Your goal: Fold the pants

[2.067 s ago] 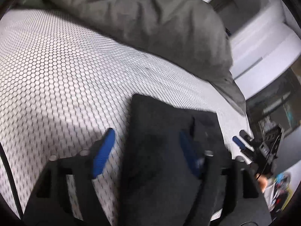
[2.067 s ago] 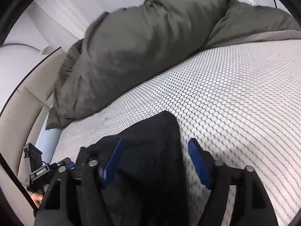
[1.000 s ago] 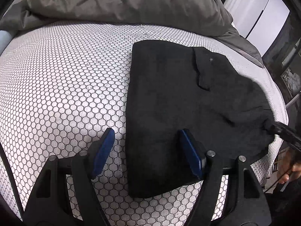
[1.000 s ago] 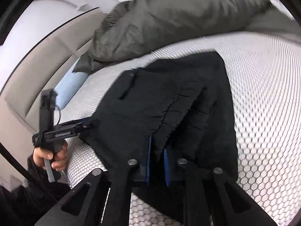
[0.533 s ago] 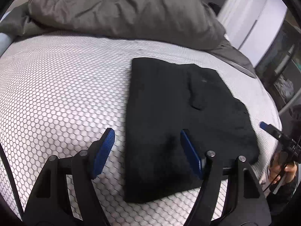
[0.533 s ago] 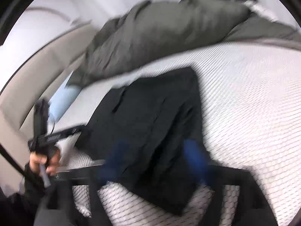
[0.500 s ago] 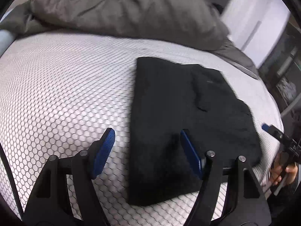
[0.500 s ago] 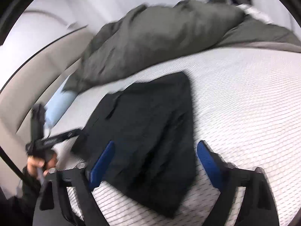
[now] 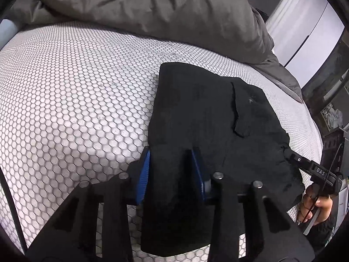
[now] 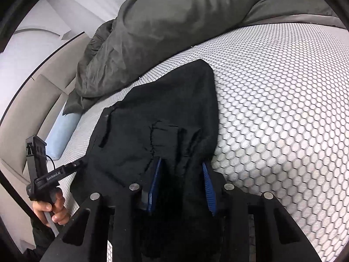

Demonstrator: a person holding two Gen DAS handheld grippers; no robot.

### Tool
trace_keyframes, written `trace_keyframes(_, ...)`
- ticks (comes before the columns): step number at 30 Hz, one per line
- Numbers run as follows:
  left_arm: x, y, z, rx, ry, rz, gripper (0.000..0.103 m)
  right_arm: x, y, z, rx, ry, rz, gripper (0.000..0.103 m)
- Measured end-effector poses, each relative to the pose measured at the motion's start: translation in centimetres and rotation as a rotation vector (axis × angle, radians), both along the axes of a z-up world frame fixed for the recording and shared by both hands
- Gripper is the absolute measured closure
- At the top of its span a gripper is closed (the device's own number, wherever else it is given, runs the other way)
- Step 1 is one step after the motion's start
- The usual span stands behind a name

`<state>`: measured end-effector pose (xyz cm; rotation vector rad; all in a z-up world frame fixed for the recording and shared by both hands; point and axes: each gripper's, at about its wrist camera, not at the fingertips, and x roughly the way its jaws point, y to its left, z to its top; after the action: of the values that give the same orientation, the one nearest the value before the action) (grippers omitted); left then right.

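Black folded pants (image 9: 207, 109) lie on a white honeycomb-patterned mattress (image 9: 76, 87). My left gripper (image 9: 170, 152) is at their near left corner. Its blue pads press on bunched fabric and the jaws are closing. My right gripper (image 10: 181, 161) is at the opposite near edge of the pants (image 10: 170, 100). Its jaws are also closing, on a wrinkled fold between the pads. Each wrist view catches the other gripper at the pants' edge: the right gripper (image 9: 305, 166) held by a hand (image 9: 316, 200), the left gripper (image 10: 61, 172) by a hand (image 10: 50, 209).
A grey duvet (image 9: 152, 6) is heaped across the far side of the bed, just behind the pants. A light blue pillow (image 10: 63, 128) lies by a beige headboard (image 10: 32, 100). White wardrobe doors (image 9: 305, 21) stand beyond the bed. Bare mattress (image 10: 283, 87) stretches beside the pants.
Both pairs of jaws have narrowed from wide open onto the pants' near edge. The right gripper has come down to the fabric, which now bunches between the pads.
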<state>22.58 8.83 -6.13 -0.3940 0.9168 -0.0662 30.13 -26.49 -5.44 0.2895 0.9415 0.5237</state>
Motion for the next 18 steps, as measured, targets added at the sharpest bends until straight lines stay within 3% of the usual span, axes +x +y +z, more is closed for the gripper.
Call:
trace_keyframes(9, 0.5, 5.1, 0.5, 0.066, -0.005, 0.164, 0.072, 1.0, 5.7, 0.4, -0.021, -0.036, 0.040, 0.066)
trace_keyframes(14, 0.2, 5.6, 0.3, 0.062, -0.002, 0.176, 0.071, 1.8, 7.6, 1.0, -0.052, -0.055, 0.000, 0.066)
trace_keyframes(17, -0.4, 5.3, 0.4, 0.085, -0.002, 0.181, 0.070, 1.8, 7.3, 1.2, -0.048, -0.033, -0.013, 0.060)
trace_keyframes(18, -0.9, 4.8, 0.2, 0.092, 0.001, 0.185, 0.069, 1.6, 7.0, 1.4, -0.039, -0.032, -0.019, 0.053)
